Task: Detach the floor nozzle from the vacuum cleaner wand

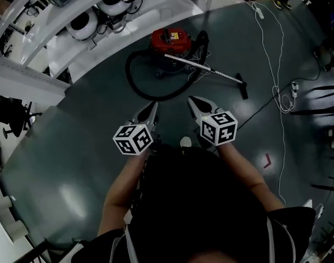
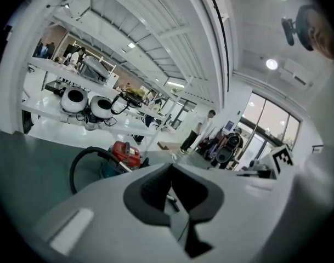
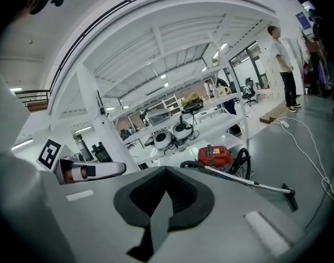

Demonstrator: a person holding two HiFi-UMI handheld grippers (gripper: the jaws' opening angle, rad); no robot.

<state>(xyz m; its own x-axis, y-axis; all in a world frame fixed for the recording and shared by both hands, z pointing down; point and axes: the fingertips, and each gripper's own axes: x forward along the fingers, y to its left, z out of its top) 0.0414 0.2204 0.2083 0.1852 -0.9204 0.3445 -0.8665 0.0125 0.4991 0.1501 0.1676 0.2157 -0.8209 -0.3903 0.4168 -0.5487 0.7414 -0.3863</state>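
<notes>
Looking down past my two arms, I see the dark floor (image 1: pixel 73 163) filling most of the head view, and everything the task needs lies on it well ahead of me. The red vacuum cleaner (image 1: pixel 171 41) sits near the white shelving. Its black hose (image 1: pixel 132 86) curls out in a wide loop to one side.

From the machine the metal wand (image 1: pixel 202 67) slants across the floor, and the black floor nozzle (image 1: pixel 242 86) sits on its far end, the part of the set-up nearest my right side. The nozzle is on the wand; nothing has been taken apart.

I judge the wand a stiff, smooth tube that could slide in a pinch, so I would hold it close to the joint, where it cannot lever. The nozzle looks like light, hard plastic, and its narrow neck, just beside the wand's end, seems the best place to grip it. I would expect a friction fit that wants a twist and a straight pull. The soft hose will give no anchor, and the machine may roll.

My left tongs (image 1: pixel 153 107) and right tongs (image 1: pixel 193 101) are both pressed shut on nothing, side by side and well apart from the nozzle.
</notes>
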